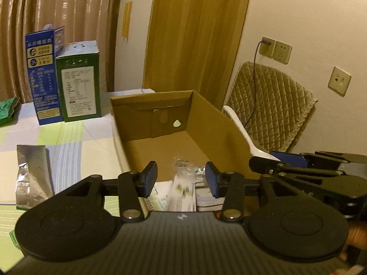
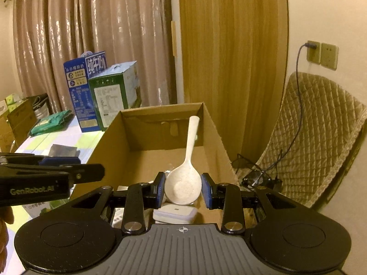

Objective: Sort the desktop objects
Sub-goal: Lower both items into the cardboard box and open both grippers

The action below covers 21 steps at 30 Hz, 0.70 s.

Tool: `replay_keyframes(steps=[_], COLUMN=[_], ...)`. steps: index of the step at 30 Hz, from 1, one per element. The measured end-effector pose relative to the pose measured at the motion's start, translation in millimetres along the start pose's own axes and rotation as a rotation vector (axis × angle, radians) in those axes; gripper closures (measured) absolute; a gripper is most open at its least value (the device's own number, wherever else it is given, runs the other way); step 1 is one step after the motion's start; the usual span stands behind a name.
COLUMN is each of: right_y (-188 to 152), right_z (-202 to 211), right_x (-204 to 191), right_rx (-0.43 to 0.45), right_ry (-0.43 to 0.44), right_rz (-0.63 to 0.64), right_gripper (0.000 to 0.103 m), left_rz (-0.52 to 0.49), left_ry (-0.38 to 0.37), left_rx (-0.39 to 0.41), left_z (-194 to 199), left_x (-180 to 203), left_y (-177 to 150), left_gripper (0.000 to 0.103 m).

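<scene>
- Over the open cardboard box point(image 2: 220, 137), the right gripper point(image 2: 183, 191) has its jaws closed on the bowl of a white spoon point(image 2: 184, 183), one blue pad pressing each side.
- The spoon's long axis runs away from the gripper: bowl nearest the camera, handle pointing forward and slightly upward toward the box's far wall, its tip near the top edge of that wall.
- In the left wrist view, the spoon point(image 1: 243, 133) shows beyond the box's right wall, handle slanting up and to the left.
- The left gripper point(image 1: 181, 178) stands partly open with nothing between its pads; below it, in the box's near end, lie a clear crinkled packet point(image 1: 183, 169) and flat printed packs.
- A white lidded container point(image 2: 175, 213) sits in the box under the spoon's bowl.
- The box rests on a table covered by a green-and-white checked cloth point(image 1: 68, 137).
- On the cloth stand a blue carton point(image 1: 43, 75) and a green carton point(image 1: 79, 84), touching; a silver foil pouch point(image 1: 33, 176) lies nearer.
- Behind hang beige curtains point(image 2: 91, 34); a quilted chair point(image 2: 309, 137) stands by the wall under sockets point(image 2: 322, 53).
</scene>
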State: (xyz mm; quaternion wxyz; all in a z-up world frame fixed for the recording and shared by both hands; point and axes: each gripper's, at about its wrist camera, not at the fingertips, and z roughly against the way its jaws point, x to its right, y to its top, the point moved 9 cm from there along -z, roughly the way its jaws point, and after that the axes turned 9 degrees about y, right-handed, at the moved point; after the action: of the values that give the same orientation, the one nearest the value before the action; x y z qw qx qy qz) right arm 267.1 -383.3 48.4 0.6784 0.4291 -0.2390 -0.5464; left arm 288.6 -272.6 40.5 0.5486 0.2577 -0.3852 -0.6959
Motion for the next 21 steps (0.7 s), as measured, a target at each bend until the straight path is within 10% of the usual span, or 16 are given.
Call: replay_keyframes(steps=[7,10,21], right_y=[6.3,11.6,23.5], right_z=[-8.4,-3.5,41.5], right_x=[-9.1,-7.6,-22.4], right_rx=[0.033,0.06,0.096], right_ry=[0.071,0.059,0.066], right_rz=[-0.032,-0.053,-0.067], right_gripper=[0.072,0.034,0.033], left_rz=[0.034,0.045,0.043], left_ry=[0.024,0.032,0.091], left_rx=[-0.002,-0.001,0.022], left_z=[8.7,14.2,55.8], left_x=[-20.2,-27.8,-68.8], left_y=[-10.2,-12.3,-27.2], left_gripper=[0.062,0.061,0.051])
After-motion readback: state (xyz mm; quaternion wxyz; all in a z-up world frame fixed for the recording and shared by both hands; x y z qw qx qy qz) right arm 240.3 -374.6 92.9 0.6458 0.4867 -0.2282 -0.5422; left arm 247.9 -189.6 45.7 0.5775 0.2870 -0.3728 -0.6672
